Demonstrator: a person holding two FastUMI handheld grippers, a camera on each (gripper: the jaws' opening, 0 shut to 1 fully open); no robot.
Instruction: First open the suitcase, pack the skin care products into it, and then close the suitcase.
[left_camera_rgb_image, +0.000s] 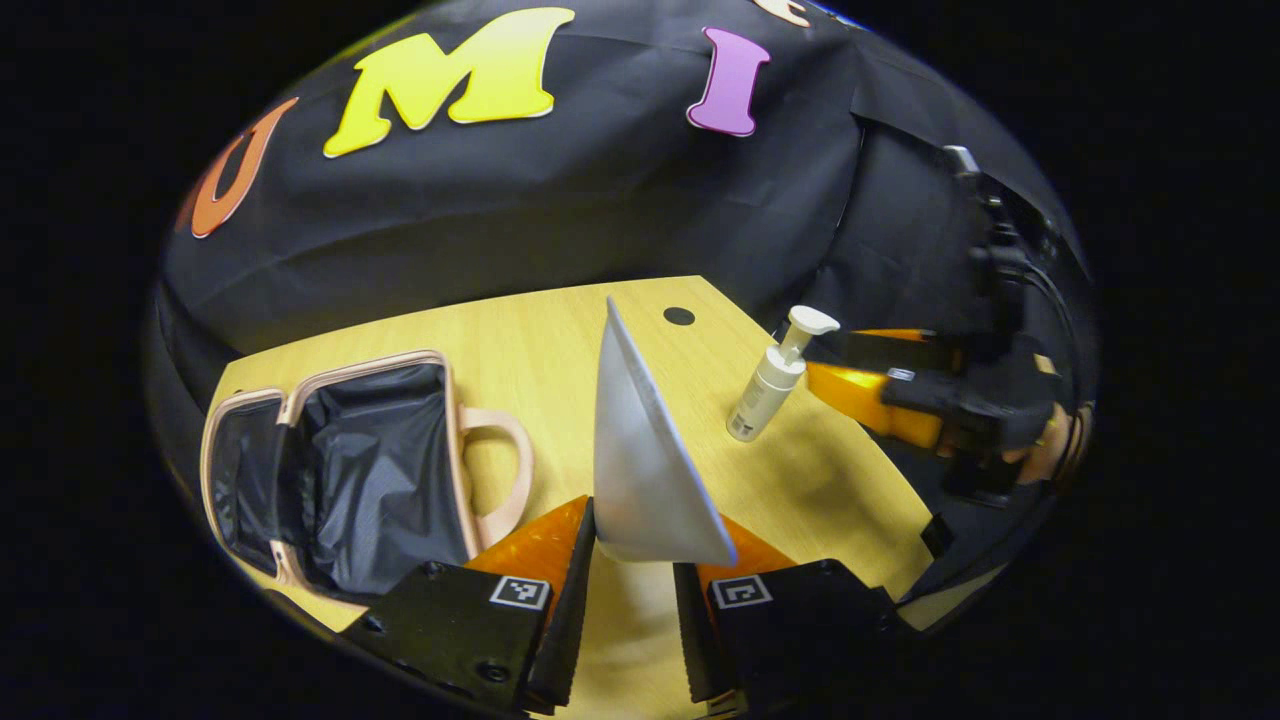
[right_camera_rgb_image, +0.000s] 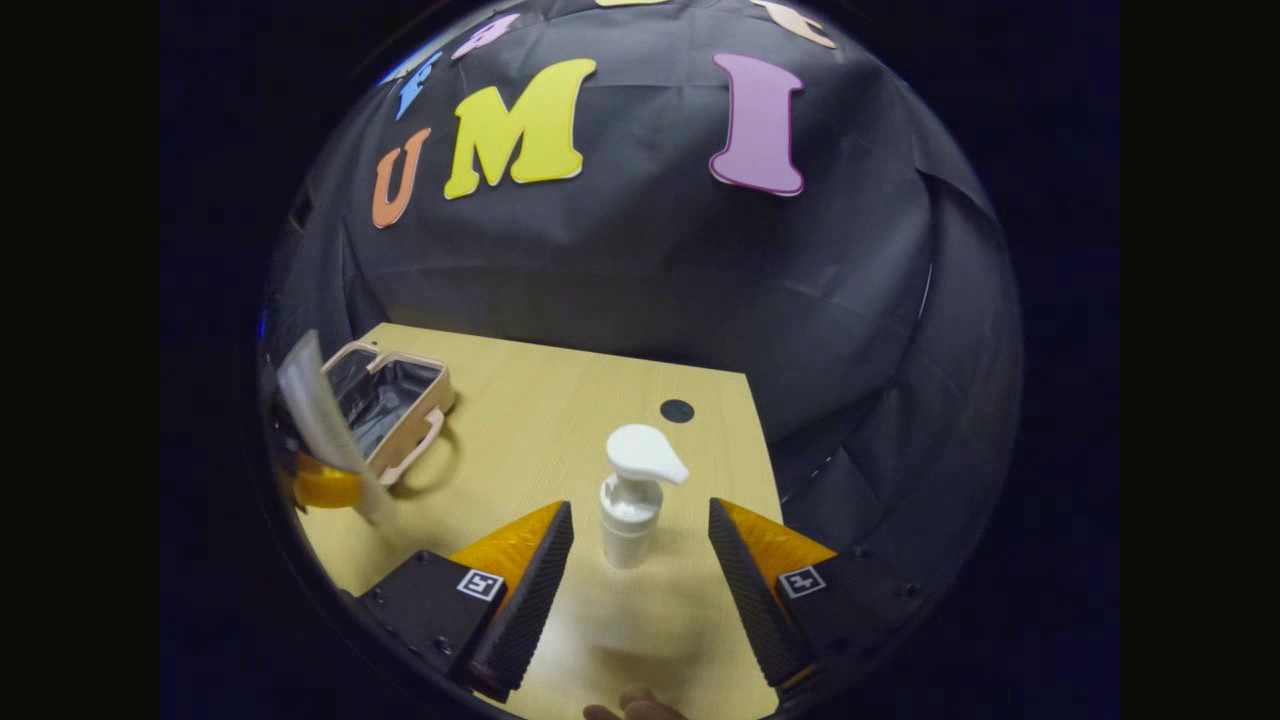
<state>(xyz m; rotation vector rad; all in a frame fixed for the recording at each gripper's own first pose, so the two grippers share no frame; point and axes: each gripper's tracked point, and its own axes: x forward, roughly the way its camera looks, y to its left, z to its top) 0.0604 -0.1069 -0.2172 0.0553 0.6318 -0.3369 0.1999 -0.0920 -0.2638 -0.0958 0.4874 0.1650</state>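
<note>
While the left gripper (left_camera_rgb_image: 632, 575) rides low over the wooden table (left_camera_rgb_image: 560, 350), the left gripper view shows its two fingers nearly closed on the wide end of a silvery tube (left_camera_rgb_image: 640, 450), which rises from between them and tapers to a thin flat edge at the top. To the left of the tube lies the suitcase (left_camera_rgb_image: 350, 470), open, its dark lining exposed and a pale handle (left_camera_rgb_image: 500, 470) turned towards the tube. To the right stands a white pump bottle (left_camera_rgb_image: 775, 375), upright on the table, with the right gripper (left_camera_rgb_image: 850, 370) beside it, one finger on either side and a hand behind.

Seen in the right gripper view, the right gripper (right_camera_rgb_image: 640, 580) has its fingers spread wide, the pump bottle (right_camera_rgb_image: 633, 495) standing between them and touching neither. At the far left the left gripper (right_camera_rgb_image: 325, 485) holds the tube (right_camera_rgb_image: 315, 410) tilted, just in front of the open suitcase (right_camera_rgb_image: 395, 405) near the table's (right_camera_rgb_image: 560, 400) far corner. A fingertip (right_camera_rgb_image: 640, 705) shows at the bottom edge.
</note>
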